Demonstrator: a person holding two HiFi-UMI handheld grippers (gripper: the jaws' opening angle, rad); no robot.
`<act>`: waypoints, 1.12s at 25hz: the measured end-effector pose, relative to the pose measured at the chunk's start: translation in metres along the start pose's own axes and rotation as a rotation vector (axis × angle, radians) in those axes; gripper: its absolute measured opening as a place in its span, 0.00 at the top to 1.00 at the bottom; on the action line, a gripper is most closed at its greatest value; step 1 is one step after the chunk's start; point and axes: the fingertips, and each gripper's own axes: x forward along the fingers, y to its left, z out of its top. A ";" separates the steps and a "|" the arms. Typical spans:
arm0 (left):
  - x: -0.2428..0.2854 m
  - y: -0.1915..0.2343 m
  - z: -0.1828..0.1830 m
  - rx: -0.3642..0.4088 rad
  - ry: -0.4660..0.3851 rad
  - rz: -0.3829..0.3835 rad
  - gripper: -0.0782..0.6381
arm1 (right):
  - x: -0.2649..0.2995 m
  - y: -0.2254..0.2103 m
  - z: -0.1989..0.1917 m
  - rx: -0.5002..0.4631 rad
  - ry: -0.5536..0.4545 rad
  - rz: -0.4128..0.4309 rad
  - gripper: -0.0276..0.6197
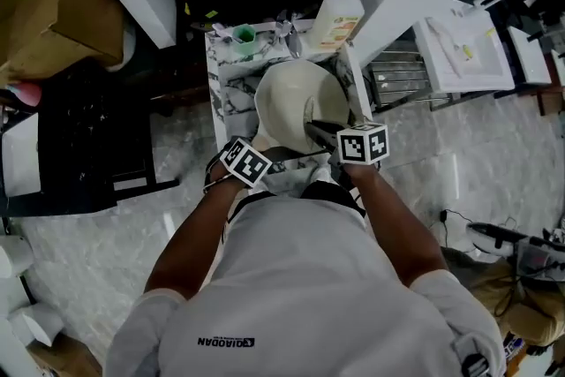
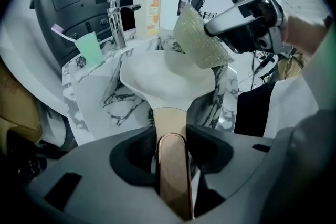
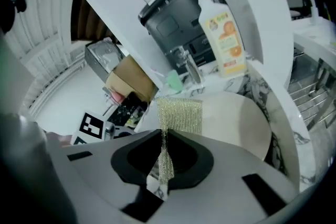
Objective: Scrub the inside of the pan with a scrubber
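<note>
The pan (image 2: pixel 168 78) is a round, shallow vessel with a smooth, matt cream inside. It sits over the white, grey-veined marble worktop (image 2: pixel 105 86), and nothing lies in it but the lower part of the scrubber (image 2: pixel 200 39). Its handle (image 2: pixel 173 176) is a flat, round-ended bar with a glossy copper sheen. The left gripper (image 2: pixel 172 149) has its dark, moulded fingers clamped on that handle, one on each side. The scrubber is a thin, floppy sheet of glittering pale-gold metallic mesh. The right gripper (image 3: pixel 163 160) has its fingers pressed together on a narrow pinched fold of the sheet, so the rest fans out into a rectangle ahead of them. In the left gripper view the mesh hangs over the pan's right side, its lower edge at the cream inner surface near the rim. Whether it presses there cannot be told. Behind the pan stands a chrome faucet (image 2: pixel 116 21) with a straight spout. Beside it is a translucent mint-green plastic cup (image 2: pixel 89 45) with a toothbrush (image 2: pixel 59 30) leaning in it. A pale pump bottle (image 2: pixel 146 5) with an orange label also stands there. A wire dish rack (image 3: pixel 315 92) shows to the right of the worktop.
</note>
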 end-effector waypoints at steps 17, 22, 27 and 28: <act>-0.153 -0.103 0.088 -0.288 -0.621 0.068 0.87 | -0.187 0.049 0.006 -0.172 -0.328 0.145 0.86; -0.151 -0.203 0.105 -0.308 -0.696 0.039 0.87 | -0.240 0.043 -0.038 -0.163 -0.330 0.189 0.86; -0.158 -0.276 0.097 -0.313 -0.718 0.066 0.87 | -0.283 0.042 -0.080 -0.200 -0.314 0.190 0.86; -0.161 -0.286 0.094 -0.325 -0.725 0.063 0.87 | -0.289 0.044 -0.085 -0.205 -0.311 0.194 0.86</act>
